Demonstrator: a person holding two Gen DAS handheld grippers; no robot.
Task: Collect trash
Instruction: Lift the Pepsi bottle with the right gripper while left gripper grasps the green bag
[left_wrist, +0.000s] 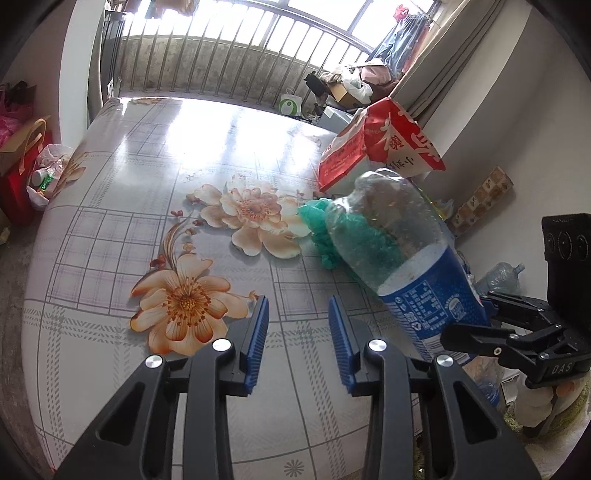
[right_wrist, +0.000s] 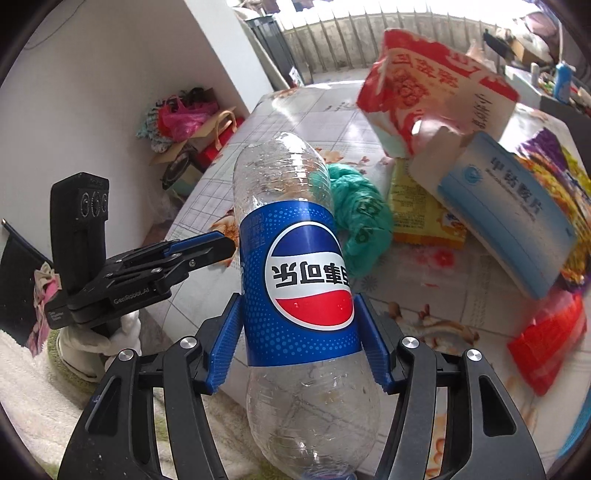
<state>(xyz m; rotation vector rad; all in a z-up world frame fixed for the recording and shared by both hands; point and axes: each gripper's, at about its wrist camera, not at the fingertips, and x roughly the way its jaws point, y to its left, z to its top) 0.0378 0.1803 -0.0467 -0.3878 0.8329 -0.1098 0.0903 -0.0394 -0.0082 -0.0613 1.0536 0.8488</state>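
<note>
- A floral, grid-patterned tabletop (left_wrist: 155, 206) gleamed with glare.
- Daylight poured through a barred window (left_wrist: 236, 55).
- White walls (right_wrist: 122, 74) flanked it; a beige curtain (left_wrist: 458, 48) hung right.

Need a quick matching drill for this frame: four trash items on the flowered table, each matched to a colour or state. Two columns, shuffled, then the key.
Items:
1. Pepsi bottle
2. crumpled plastic bag
3. torn carton
4. flat medicine box

Descriptions:
A. teal green, bunched up just behind the bottle
B. pale blue and white, leaning on the pile of wrappers
C. clear with a blue label, clamped between the pads of the right hand-held gripper
D. red and white, ripped open, at the back of the pile

Pairs: 1-C, 2-A, 3-D, 4-B
</note>
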